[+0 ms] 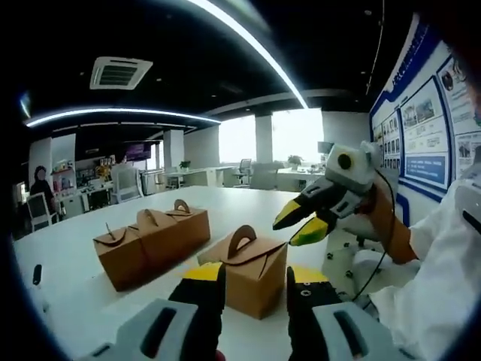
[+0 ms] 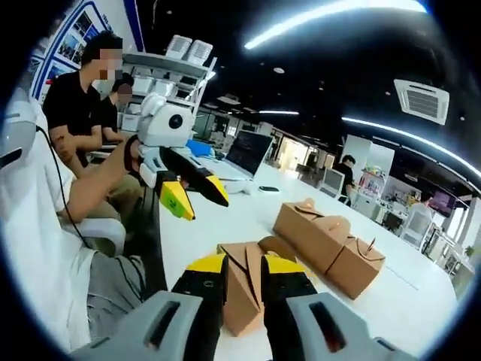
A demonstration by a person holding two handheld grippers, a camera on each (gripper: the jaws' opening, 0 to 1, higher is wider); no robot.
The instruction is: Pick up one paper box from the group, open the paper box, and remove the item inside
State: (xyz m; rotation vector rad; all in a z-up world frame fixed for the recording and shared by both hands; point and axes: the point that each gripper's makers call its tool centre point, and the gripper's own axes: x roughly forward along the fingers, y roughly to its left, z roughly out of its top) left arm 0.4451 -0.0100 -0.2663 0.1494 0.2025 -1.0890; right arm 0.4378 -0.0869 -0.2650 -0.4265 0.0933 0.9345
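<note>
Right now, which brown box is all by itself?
The brown paper box with the arched handle, standing alone just beyond the left gripper. The other three brown paper boxes touch in a row.

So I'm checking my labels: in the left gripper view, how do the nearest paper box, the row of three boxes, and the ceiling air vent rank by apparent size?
1. Row of three boxes
2. Nearest paper box, enlarged by nearness to the camera
3. Ceiling air vent, far away, so likely bigger than it looks
</note>
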